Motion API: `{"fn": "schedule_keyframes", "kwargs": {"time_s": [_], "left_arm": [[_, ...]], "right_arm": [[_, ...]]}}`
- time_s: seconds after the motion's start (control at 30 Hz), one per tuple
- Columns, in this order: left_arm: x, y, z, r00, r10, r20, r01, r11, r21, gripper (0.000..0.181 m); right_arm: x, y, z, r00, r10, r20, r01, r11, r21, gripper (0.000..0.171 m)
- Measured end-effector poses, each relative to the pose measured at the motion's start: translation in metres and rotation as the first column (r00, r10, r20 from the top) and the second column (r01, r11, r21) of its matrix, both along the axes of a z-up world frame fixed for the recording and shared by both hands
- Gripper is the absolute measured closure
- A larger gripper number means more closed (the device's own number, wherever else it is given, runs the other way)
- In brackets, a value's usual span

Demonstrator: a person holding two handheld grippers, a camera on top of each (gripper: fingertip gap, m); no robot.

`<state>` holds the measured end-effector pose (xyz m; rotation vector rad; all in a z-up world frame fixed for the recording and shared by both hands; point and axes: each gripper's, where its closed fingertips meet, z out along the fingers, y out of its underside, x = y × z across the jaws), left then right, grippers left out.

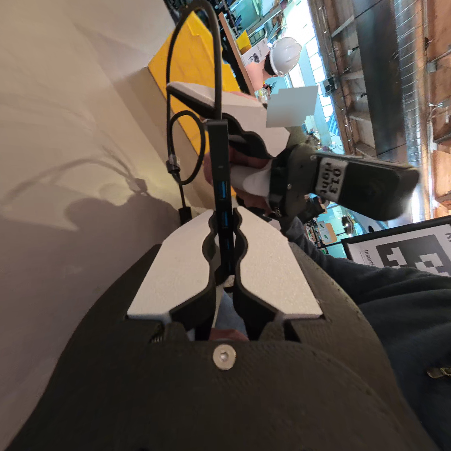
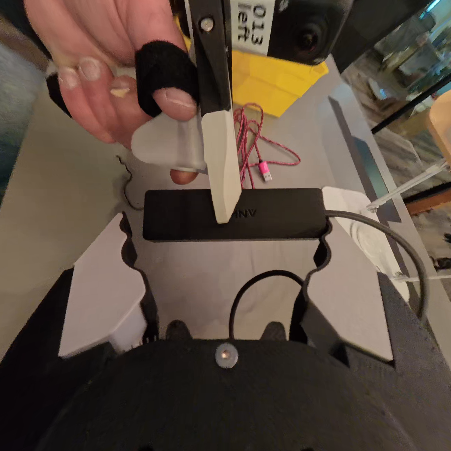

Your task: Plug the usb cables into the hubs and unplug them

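Note:
A black USB hub (image 1: 220,158) with blue ports is clamped edge-on between the white fingers of my left gripper (image 1: 224,214), which is shut on it and holds it above the grey table. In the right wrist view the hub (image 2: 280,214) shows its broad face, with one left finger (image 2: 223,185) across it. My right gripper (image 2: 224,220) is open wide, its two fingertips flanking the hub's ends. It also shows in the left wrist view (image 1: 212,114), beyond the hub. The hub's black cable (image 2: 395,241) curves off right. A pink USB cable (image 2: 253,146) lies loose on the table.
A yellow bin (image 2: 268,80) stands at the table's back. A white pad (image 2: 366,234) lies at the right near the table edge. A thin black cable loop (image 2: 266,280) hangs below the hub. A black-and-white marker board (image 1: 402,253) and a person in a white hard hat (image 1: 285,56) are farther off. The tips of both grippers are at nearly the same place.

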<state>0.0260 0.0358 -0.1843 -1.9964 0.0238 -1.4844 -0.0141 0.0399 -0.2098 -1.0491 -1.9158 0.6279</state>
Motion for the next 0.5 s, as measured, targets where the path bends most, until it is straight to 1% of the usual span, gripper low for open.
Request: {"fn": "schedule_keyframes", "kwargs": {"time_s": [0.1,0.2,0.27,0.37,0.5], "left_arm": [[0.001,-0.002,0.006,0.999,-0.005,0.051,0.005,1.0,0.003,0.171],[0.004,-0.007,0.01,0.996,-0.018,0.09,0.018,1.0,0.003,0.171],[0.007,-0.011,0.013,0.992,-0.037,0.117,0.037,0.999,0.006,0.171],[0.01,-0.015,0.01,0.991,-0.06,0.122,0.06,0.998,0.003,0.171],[0.011,-0.017,0.007,0.988,-0.079,0.131,0.08,0.997,0.002,0.17]], "right_arm": [[-0.003,-0.005,0.01,0.994,0.025,-0.107,-0.029,0.999,-0.04,0.027],[-0.004,-0.009,0.017,0.981,0.058,-0.183,-0.062,0.998,-0.018,0.029],[-0.002,-0.015,0.021,0.97,0.079,-0.229,-0.09,0.995,-0.037,0.029],[0.0,-0.021,0.02,0.962,0.099,-0.254,-0.123,0.989,-0.083,0.031],[0.002,-0.025,0.016,0.964,0.095,-0.248,-0.137,0.978,-0.159,0.031]]}}
